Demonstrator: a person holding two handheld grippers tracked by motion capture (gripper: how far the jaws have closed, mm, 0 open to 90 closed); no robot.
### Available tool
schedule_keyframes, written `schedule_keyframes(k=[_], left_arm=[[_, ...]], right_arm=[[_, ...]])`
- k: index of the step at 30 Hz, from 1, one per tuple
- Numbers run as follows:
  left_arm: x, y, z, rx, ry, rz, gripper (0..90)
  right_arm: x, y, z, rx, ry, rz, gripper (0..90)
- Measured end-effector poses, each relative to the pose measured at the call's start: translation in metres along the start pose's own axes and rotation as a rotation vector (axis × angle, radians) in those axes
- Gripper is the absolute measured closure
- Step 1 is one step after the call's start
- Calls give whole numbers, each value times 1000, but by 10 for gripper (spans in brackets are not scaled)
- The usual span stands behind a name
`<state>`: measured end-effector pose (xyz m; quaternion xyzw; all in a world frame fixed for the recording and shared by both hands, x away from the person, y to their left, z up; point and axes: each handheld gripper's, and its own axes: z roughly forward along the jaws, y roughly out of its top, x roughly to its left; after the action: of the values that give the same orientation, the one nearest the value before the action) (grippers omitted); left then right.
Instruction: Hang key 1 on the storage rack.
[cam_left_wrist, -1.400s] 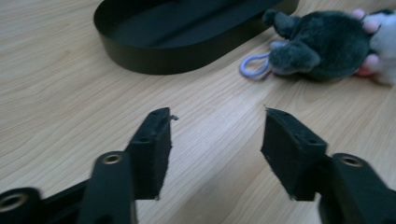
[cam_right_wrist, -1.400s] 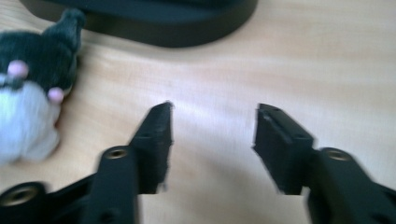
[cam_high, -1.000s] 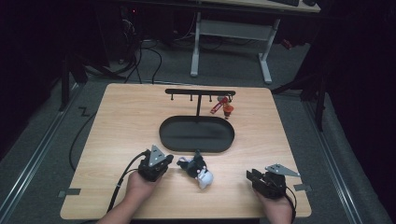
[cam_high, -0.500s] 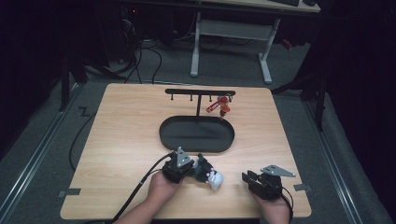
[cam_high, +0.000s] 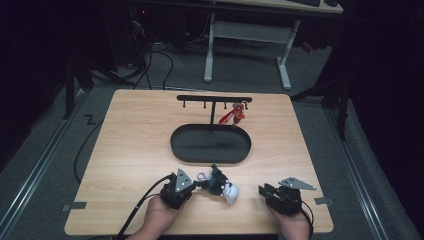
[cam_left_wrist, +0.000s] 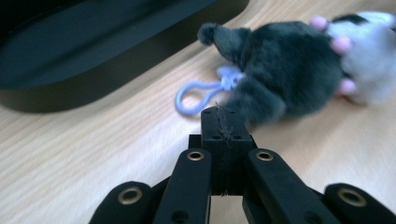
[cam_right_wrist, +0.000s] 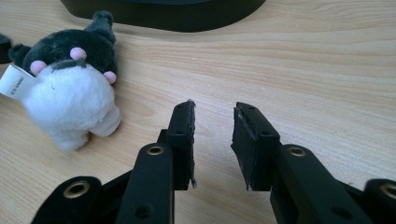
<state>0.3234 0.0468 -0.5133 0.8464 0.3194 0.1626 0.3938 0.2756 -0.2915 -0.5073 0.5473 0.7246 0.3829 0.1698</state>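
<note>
— Since a second before, the plush toy (cam_high: 222, 185) had been nudged a little to the right, hadn't it? And the left gripper (cam_left_wrist: 219, 122) had slid in along the table (cam_high: 135, 130) after it.

— That was how it looked to me. The toy lay on its side near the front edge, between the two grippers and just in front of the black tray (cam_high: 210, 156).

— Was the left one holding it?

— No. Its jaws were pressed together with nothing between them, the tip just short of the dark fur. I'd guess it was shut so that it could push or steer the toy, not grab it.

— What was it after?

— Probably the lavender loop (cam_left_wrist: 198, 95). It lay flat on the wood beside the tip, between toy and tray, which makes it hard to pinch.

— And the right gripper (cam_right_wrist: 212, 116)?

— It sat low over the table, well to the right of the toy, jaws spread and empty. It seemed to be waiting to take the white end, where the tag (cam_right_wrist: 16, 81) stuck out.

— Why bother with the loop?

— Behind the tray stood a rack (cam_high: 214, 98) of hooks, and a red charm (cam_high: 234, 115) hung from one. I supposed the toy was meant to go there too.
</note>
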Motion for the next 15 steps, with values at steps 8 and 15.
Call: schedule_keyframes(k=[8, 15], left_arm=[[-15, 24, 39, 30, -20, 29, 900], [-7, 25, 39, 14, 14, 22, 857]], right_arm=[[-7, -2, 1, 11, 2, 18, 690], [-12, -4, 0, 5, -9, 13, 689]])
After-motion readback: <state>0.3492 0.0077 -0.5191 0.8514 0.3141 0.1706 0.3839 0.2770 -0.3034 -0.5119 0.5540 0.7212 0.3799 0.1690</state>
